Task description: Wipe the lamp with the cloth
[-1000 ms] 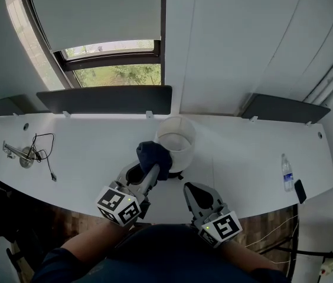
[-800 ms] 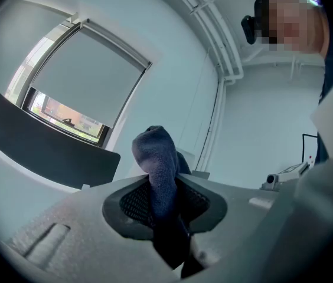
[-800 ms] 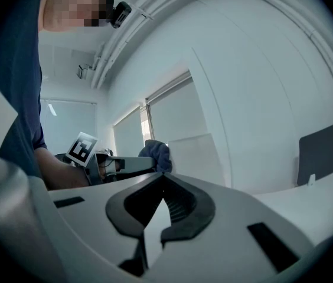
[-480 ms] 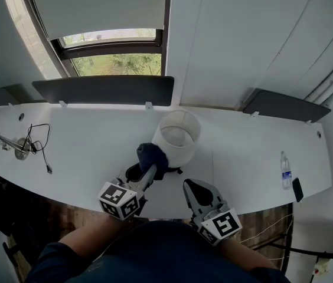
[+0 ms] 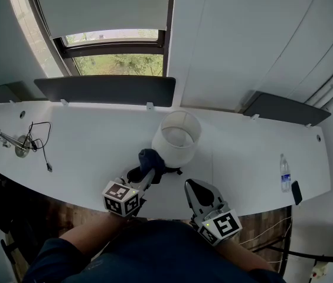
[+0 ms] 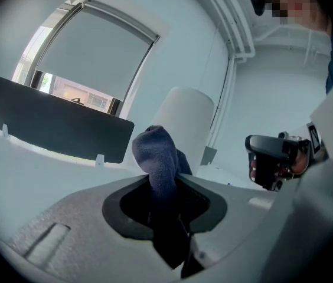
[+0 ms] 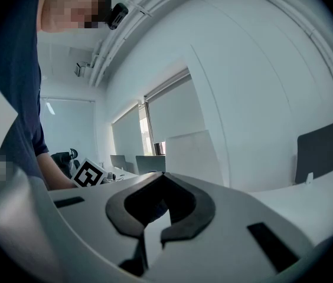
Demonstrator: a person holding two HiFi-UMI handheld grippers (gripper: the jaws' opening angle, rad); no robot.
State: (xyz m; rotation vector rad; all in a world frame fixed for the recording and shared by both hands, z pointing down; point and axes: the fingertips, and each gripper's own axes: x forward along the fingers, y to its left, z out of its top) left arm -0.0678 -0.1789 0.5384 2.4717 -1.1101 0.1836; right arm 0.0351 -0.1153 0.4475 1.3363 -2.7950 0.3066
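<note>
The left gripper (image 5: 148,173) is squeezing the dark blue cloth (image 5: 149,158) between its two jaws. The cloth is sticking up out of the jaws in a soft lump. It is sitting right against the lower left side of the white lamp (image 5: 178,136), and it looks like it is touching it. The lamp is standing upright on the long white table (image 5: 84,158), near the middle, with its round open top facing up.

The right gripper (image 5: 193,187) is hanging over the near edge of the table, just beside the lamp but not touching it. Its jaws are pulled together with only a thin slit between them, and they are holding nothing.

A small water bottle (image 5: 284,173) is lying far off on the right side of the table. A black cable (image 5: 41,145) is curling on the far left side.
</note>
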